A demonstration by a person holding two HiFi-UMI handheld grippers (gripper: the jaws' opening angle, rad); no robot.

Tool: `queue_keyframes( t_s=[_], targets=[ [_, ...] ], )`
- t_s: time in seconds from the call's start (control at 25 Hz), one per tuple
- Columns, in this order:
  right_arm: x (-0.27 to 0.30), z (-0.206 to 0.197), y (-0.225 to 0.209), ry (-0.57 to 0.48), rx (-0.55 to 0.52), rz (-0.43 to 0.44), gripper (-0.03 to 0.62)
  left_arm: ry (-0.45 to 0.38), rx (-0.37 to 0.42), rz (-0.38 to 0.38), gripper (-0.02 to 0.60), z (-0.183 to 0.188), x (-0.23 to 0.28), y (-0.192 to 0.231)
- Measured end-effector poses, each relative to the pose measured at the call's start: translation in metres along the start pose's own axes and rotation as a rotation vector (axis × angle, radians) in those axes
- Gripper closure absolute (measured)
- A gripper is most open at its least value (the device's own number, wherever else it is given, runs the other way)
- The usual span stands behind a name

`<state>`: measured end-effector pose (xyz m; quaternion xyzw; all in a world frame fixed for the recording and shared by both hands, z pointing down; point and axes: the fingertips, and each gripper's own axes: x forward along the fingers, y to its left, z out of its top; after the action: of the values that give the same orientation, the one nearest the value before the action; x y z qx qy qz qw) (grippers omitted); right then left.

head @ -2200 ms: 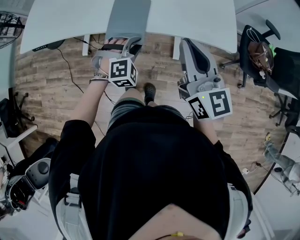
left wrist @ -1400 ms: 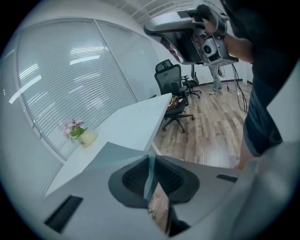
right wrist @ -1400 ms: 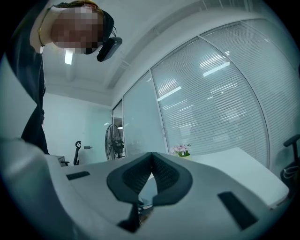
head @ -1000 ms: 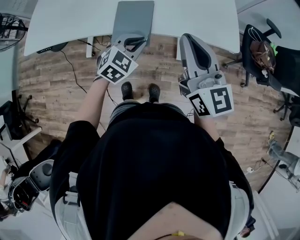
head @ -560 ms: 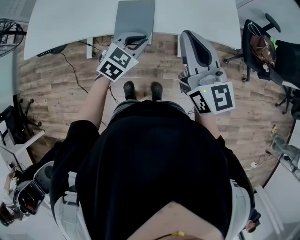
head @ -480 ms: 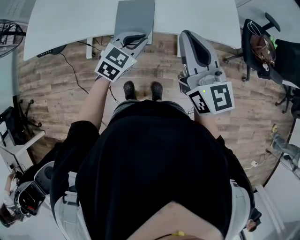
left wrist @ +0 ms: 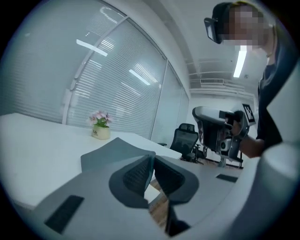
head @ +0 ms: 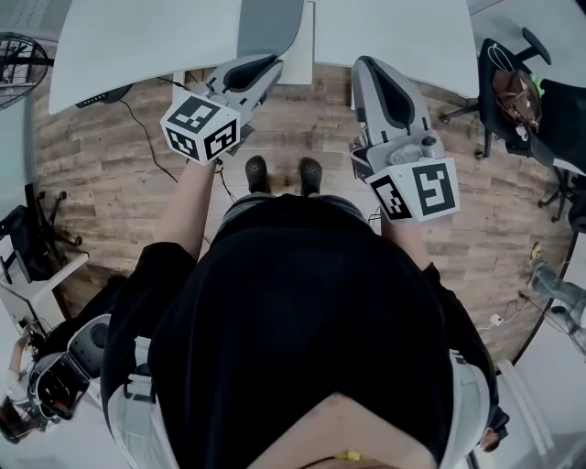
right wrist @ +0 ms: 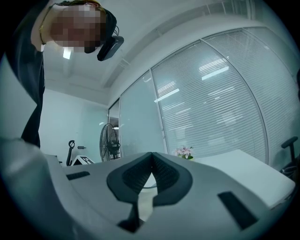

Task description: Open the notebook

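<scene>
The notebook lies at the front edge of the white table (head: 137, 46). Its grey cover (head: 270, 23) is lifted and a white page (head: 308, 50) shows beside it. My left gripper (head: 273, 62) holds the cover's near edge; its jaws are closing, with the cover between the pads. In the left gripper view the grey cover (left wrist: 115, 149) rises from the pinched tips of the left gripper (left wrist: 152, 158). My right gripper (head: 364, 66) hovers to the right at the table's edge, apart from the notebook. Its tips meet with nothing between them in the right gripper view (right wrist: 151, 165).
A small pot of pink flowers (left wrist: 101, 126) stands far back on the table. A black office chair (head: 513, 82) is at the right, a floor fan (head: 18, 46) at the left. Cables (head: 137, 128) run over the wooden floor below the table.
My left gripper has rolled and risen with the cover's edge in it. The grey cover has come up off the notebook and a white page now shows. The right gripper has kept still.
</scene>
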<state>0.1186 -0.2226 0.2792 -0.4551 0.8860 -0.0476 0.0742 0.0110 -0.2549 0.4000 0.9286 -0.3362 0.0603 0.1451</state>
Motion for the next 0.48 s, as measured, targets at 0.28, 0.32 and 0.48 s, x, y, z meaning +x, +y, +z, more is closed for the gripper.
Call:
queue_keyframes(
  t_s=[0.28, 0.32, 0.48],
  targets=[
    [0.01, -0.004, 0.011, 0.002, 0.002, 0.024, 0.589, -0.179, -0.207, 0.005, 0.538, 0.021, -0.023, 0.013],
    [0.01, -0.005, 0.012, 0.002, 0.002, 0.027, 0.589, -0.204, -0.231, 0.009, 0.537, 0.023, -0.026, 0.014],
    [0.015, -0.007, 0.018, 0.004, 0.003, 0.038, 0.589, -0.281, -0.311, 0.025, 0.538, 0.028, -0.042, 0.023]
  ],
)
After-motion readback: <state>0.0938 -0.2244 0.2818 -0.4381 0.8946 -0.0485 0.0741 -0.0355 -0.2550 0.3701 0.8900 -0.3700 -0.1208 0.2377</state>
